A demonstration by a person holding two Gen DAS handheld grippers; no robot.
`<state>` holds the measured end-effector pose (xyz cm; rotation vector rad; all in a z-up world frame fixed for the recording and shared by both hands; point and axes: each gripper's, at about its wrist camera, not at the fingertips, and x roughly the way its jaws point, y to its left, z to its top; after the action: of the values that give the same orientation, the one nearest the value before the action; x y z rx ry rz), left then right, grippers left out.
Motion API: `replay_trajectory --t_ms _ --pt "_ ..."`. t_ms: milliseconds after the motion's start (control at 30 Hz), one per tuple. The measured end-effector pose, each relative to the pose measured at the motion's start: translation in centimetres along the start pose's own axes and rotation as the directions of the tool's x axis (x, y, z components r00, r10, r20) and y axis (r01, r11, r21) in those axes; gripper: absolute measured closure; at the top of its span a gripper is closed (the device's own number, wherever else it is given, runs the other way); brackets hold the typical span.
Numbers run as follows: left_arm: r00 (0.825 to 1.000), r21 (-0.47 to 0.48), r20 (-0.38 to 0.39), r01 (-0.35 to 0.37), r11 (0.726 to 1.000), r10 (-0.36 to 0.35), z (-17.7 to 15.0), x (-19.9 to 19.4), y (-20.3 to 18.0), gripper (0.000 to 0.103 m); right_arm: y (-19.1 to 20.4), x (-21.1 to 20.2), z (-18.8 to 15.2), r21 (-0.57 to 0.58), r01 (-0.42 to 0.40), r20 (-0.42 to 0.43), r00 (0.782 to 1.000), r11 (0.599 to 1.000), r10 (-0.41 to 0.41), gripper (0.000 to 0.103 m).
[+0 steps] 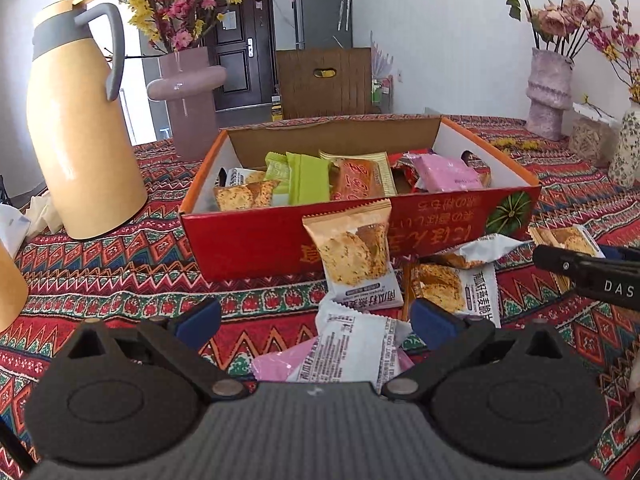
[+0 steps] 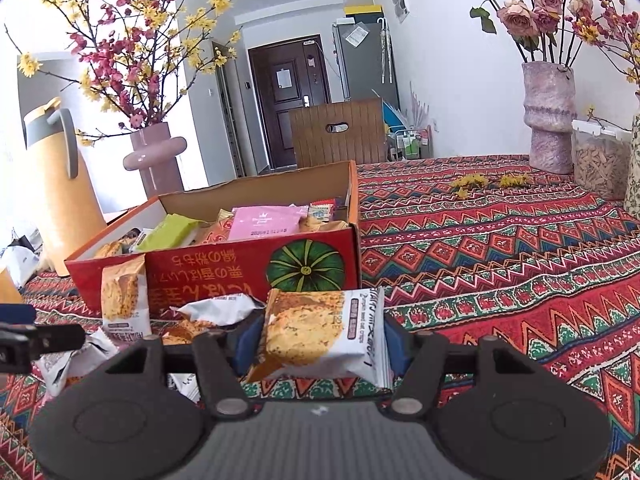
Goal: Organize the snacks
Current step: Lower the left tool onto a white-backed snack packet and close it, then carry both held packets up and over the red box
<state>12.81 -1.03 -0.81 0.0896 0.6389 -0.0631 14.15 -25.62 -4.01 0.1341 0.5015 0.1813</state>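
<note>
— Which claw has something right now?

— My right claw (image 2: 322, 340) is clamped on an oat crisp packet (image 2: 320, 336). The blue pads press its two short ends, so its long axis runs across the claw, side to side, and it seems to be carried just clear of the tabletop (image 2: 500, 248).

— And where does it need to go?

— Into the red snack box (image 2: 224, 268), I'd judge. From the right claw the box lies ahead and a little to the left, open top facing up, its near wall between me and the snacks already inside. The move turns on that wall: the packet must rise above the rim, then travel forward and left before I let go.

— What about the other claw?

— My left claw (image 1: 316, 320) is spread wide and holds nothing. It hovers over the loose pile: a white packet (image 1: 352, 344) sits between its fingers, and another oat crisp packet (image 1: 354, 254) leans upright against the box wall straight ahead of it.

— So which one is nearer the box?

— Hard to call; both face its near wall. The right one carries the load, though, so that drop looks like my next job.
</note>
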Motion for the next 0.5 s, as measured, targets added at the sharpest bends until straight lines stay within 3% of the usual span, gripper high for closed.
replay_trajectory --t_ms 200,333,500 --pt "0.999 0.018 -0.044 0.017 1.0 -0.016 -0.17 1.11 -0.41 0.054 -0.02 -0.05 -0.03 0.003 -0.01 0.003 1.0 1.0 0.01 0.041" --pt "1.0 0.013 -0.025 0.015 1.0 -0.015 -0.24 0.79 -0.3 0.061 -0.02 -0.09 -0.04 0.005 -0.013 0.005 1.0 1.0 0.013 0.041" --pt "1.0 0.002 -0.013 0.011 1.0 -0.011 0.01 0.36 -0.06 0.061 -0.02 -0.1 -0.05 0.004 -0.013 0.006 1.0 1.0 0.013 0.041"
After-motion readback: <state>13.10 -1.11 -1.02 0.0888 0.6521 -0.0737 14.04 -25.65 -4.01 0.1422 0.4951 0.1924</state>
